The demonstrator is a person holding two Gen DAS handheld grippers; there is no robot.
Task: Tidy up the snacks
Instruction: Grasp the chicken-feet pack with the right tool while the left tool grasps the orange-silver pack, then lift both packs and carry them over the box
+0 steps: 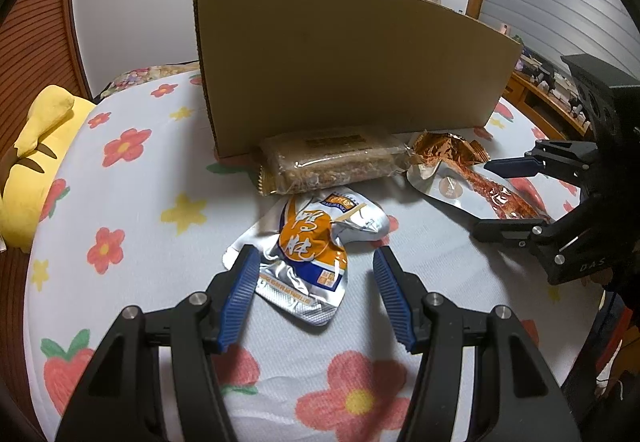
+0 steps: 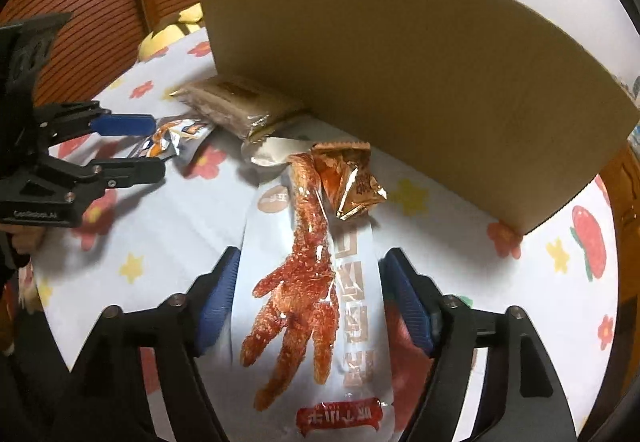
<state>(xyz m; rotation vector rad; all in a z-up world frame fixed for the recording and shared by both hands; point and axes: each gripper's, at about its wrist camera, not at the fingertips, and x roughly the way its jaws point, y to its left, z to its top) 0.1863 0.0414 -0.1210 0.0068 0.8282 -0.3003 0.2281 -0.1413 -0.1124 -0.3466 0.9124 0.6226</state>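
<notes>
Both tongs stand spread over the flowered bedsheet (image 1: 132,201), neither pinching anything. Between the blue pads of the left gripper (image 1: 316,262) lies a crumpled silver and orange pouch (image 1: 308,242), its near end just inside the gap; the left pad looks to touch or nearly touch its edge, the right pad stands apart. The right gripper (image 2: 310,282) straddles a long white chicken-foot packet (image 2: 308,290), with a pad on each side of it and a gap on both sides.

Ahead of both tongs stands the cardboard box (image 1: 344,61), its plain wall facing them; its inside cannot be seen. A clear-wrapped brown bar (image 1: 332,161) lies against the foot of that wall, beyond the left gripper. A small copper foil packet (image 2: 348,181) rests beyond the right gripper, overlapping the far end of the white packet.

By these views the sorting looks barely begun: four snacks lie loose on the sheet outside the box, and both grasps are yet to close.
</notes>
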